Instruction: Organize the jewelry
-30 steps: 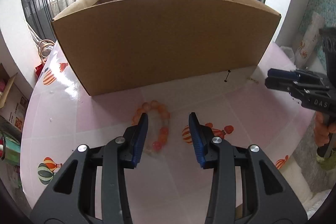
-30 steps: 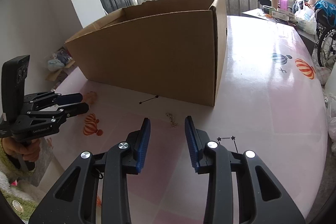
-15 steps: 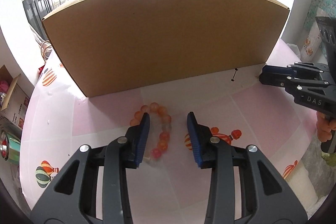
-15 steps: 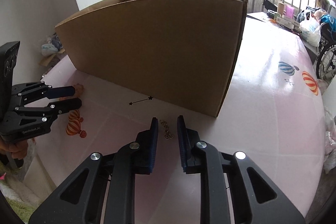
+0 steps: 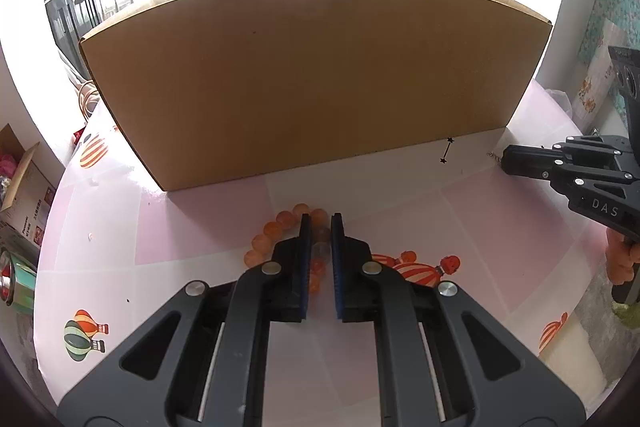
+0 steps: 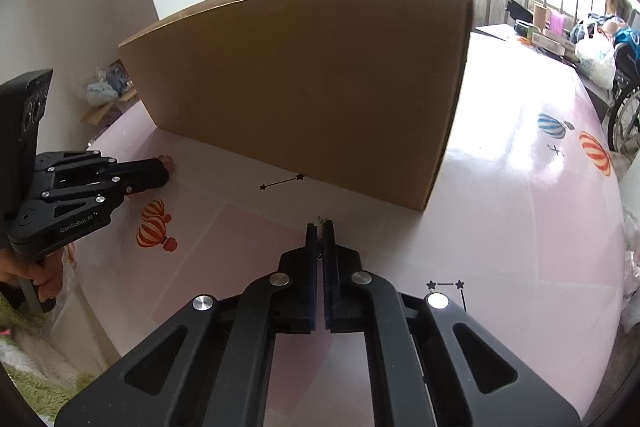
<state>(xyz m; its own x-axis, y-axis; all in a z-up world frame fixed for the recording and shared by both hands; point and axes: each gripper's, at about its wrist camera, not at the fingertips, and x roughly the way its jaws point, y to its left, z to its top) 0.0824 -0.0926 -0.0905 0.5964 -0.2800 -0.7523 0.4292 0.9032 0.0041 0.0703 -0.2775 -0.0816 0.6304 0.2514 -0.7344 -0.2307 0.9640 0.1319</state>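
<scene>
An orange bead bracelet lies on the pink table close to the front wall of a big cardboard box. My left gripper is down over it, its jaws closing, and the blue pads pinch a run of beads between them. A thin gold chain lies near the box's right corner. My right gripper is shut on it, with a short end poking out past the tips. Each gripper shows in the other's view: the right gripper at the far right, the left gripper at the left.
The tall box walls off the far side of the table, which has hot-air balloon prints. The table's rounded edge runs close on the left and right. A person's hand holds the left gripper's handle.
Both grippers have gone from open to shut: the left one's jaws came together on the beads, the right one's on the chain. Both views show the box slightly nearer.
</scene>
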